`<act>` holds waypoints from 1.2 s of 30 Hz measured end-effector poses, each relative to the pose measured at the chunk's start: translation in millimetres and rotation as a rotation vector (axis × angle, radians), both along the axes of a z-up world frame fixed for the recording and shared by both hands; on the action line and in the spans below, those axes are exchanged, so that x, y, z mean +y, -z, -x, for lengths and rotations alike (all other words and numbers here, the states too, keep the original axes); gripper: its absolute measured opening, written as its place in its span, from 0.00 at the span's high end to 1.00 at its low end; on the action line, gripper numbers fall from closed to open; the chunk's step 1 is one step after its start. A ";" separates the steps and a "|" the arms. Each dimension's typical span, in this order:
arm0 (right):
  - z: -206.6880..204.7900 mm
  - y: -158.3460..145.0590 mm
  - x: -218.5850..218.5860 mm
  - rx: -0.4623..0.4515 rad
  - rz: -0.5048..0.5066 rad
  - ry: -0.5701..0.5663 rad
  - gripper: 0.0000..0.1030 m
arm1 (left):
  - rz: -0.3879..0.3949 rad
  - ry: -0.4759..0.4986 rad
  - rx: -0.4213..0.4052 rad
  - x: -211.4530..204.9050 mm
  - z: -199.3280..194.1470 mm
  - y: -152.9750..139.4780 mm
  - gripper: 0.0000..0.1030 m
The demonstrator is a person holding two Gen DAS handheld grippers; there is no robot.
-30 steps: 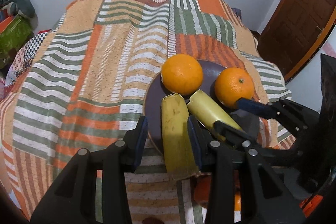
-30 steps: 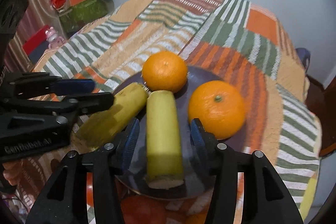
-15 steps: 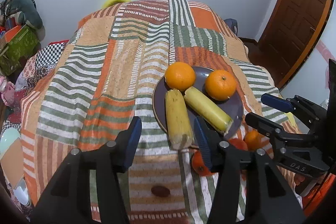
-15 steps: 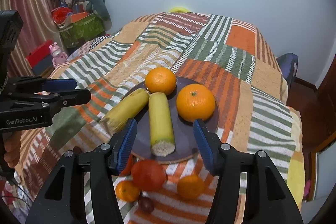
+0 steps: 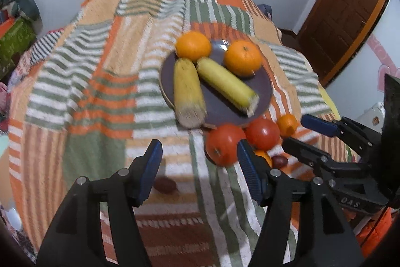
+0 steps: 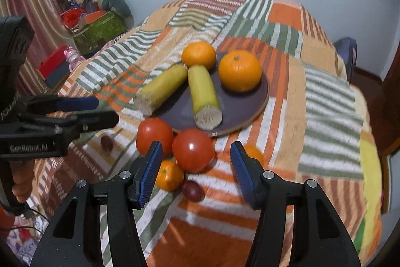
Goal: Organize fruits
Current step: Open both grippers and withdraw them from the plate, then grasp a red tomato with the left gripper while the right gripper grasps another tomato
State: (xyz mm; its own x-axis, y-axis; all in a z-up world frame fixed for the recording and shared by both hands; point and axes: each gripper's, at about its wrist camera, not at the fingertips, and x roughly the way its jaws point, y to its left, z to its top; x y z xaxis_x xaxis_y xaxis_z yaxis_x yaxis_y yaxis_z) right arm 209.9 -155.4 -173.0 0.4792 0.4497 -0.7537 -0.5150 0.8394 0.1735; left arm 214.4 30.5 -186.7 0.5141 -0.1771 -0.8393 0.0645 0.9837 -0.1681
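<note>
A dark plate (image 5: 262,84) (image 6: 250,104) lies on the striped bedspread. It carries two oranges (image 5: 193,46) (image 5: 243,58) and two corn cobs (image 5: 188,89) (image 5: 227,85). The left cob (image 6: 162,89) overhangs the rim. In front of the plate lie two tomatoes (image 6: 154,135) (image 6: 193,150), two small oranges (image 6: 170,175) (image 6: 253,154) and dark plums (image 6: 192,190) (image 5: 164,185). My left gripper (image 5: 199,154) hovers short of the plate, jaws opening, gripping nothing. My right gripper (image 6: 196,154) hangs open above the tomatoes, empty.
The bedspread (image 5: 100,81) drops off at its edges on all sides. A green box (image 6: 100,29) and toys sit on the floor at the left. A wooden door (image 5: 350,16) stands at the right. A hand (image 6: 20,184) holds the left gripper's handle.
Both grippers have drawn back from the plate, leaving the two cobs on it. The left jaws have widened. The tomatoes and small fruits in front of the plate have come into view.
</note>
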 end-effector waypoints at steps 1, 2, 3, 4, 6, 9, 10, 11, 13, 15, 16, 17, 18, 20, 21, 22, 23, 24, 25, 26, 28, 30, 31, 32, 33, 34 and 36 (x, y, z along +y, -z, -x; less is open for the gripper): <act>0.1 2.0 -1.2 0.009 -0.004 0.001 0.49 | -0.002 0.004 0.006 -1.0 1.6 2.9 0.40; 0.0 4.4 -1.8 0.019 -0.006 0.001 0.49 | -0.007 0.008 0.011 -3.2 2.9 6.2 0.40; -0.5 6.6 -1.9 0.025 -0.006 0.002 0.49 | -0.012 0.014 0.017 -5.5 3.7 10.0 0.40; 0.5 8.4 -1.2 0.024 -0.003 0.002 0.49 | -0.014 0.017 0.021 -6.6 4.2 12.1 0.40; -0.4 10.0 0.4 0.021 0.001 0.002 0.49 | -0.010 0.019 0.030 -8.4 3.8 15.7 0.40; -3.8 14.1 5.2 0.033 -0.001 -0.009 0.49 | -0.002 0.016 0.037 -8.6 0.5 18.9 0.40; -3.9 16.3 6.3 0.036 0.002 -0.013 0.49 | 0.002 0.016 0.039 -8.5 -0.9 19.5 0.40; -5.2 18.5 8.2 0.039 0.007 -0.019 0.49 | 0.008 0.018 0.040 -8.7 -1.7 20.1 0.40; -7.0 21.8 11.4 0.039 0.016 -0.028 0.51 | 0.012 0.024 0.039 -10.0 -3.2 21.0 0.40; -10.6 25.7 14.6 0.048 0.020 -0.041 0.58 | 0.009 0.032 0.038 -11.8 -4.3 22.9 0.40; -11.2 26.7 15.4 0.051 0.021 -0.044 0.58 | 0.009 0.035 0.040 -12.1 -5.3 24.1 0.40; -12.3 28.0 16.0 0.048 0.028 -0.041 0.58 | 0.009 0.038 0.043 -12.8 -6.7 25.5 0.40; -12.7 29.0 16.1 0.045 0.035 -0.038 0.59 | 0.012 0.038 0.046 -13.2 -8.2 26.8 0.40; -14.7 29.5 11.7 0.059 0.011 -0.039 0.60 | 0.022 0.041 0.052 -13.9 -11.3 28.7 0.40; -15.2 29.6 8.8 0.067 -0.001 -0.037 0.61 | 0.030 0.043 0.055 -14.6 -13.1 30.0 0.40; -15.1 29.3 6.7 0.071 -0.009 -0.033 0.61 | 0.036 0.044 0.059 -15.5 -14.9 31.4 0.40; -14.6 28.7 4.1 0.070 -0.012 -0.025 0.61 | 0.038 0.046 0.061 -16.4 -16.8 32.7 0.40; -13.6 27.4 1.6 0.067 -0.009 -0.020 0.61 | 0.038 0.048 0.064 -18.3 -19.3 34.8 0.40; -12.9 26.0 0.1 0.062 -0.008 -0.017 0.61 | 0.037 0.050 0.068 -19.7 -20.5 36.3 0.40; -11.5 23.8 -3.4 0.057 -0.011 -0.011 0.61 | 0.040 0.051 0.072 -21.3 -22.6 38.3 0.40; -10.2 19.5 -8.2 0.051 -0.019 -0.001 0.61 | 0.046 0.053 0.081 -23.2 -25.5 41.3 0.41; -8.1 14.1 -15.3 0.039 -0.028 0.012 0.61 | 0.048 0.054 0.085 -25.5 -27.5 43.6 0.42; -8.0 12.6 -16.5 0.035 -0.030 0.015 0.61 | 0.049 0.054 0.088 -26.6 -28.4 44.7 0.43; -6.7 9.6 -19.6 0.026 -0.030 0.023 0.61 | 0.050 0.053 0.089 -27.5 -29.3 45.5 0.45; -6.9 8.0 -20.5 0.020 -0.029 0.028 0.61 | 0.052 0.051 0.090 -28.0 -30.0 46.2 0.46; -6.0 5.3 -22.8 0.009 -0.028 0.034 0.61 | 0.056 0.051 0.092 -28.3 -30.9 46.9 0.50; -6.9 1.9 -24.9 -0.001 -0.031 0.044 0.61 | 0.061 0.048 0.093 -28.9 -31.5 47.3 0.51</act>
State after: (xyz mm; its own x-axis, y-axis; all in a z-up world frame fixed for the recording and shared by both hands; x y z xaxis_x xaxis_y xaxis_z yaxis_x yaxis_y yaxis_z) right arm 216.8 -180.3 -174.9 0.4993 0.4518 -0.7393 -0.4780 0.8553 0.1998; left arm 245.9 1.5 -234.1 0.4242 -0.2518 -0.8699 0.0924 0.9676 -0.2350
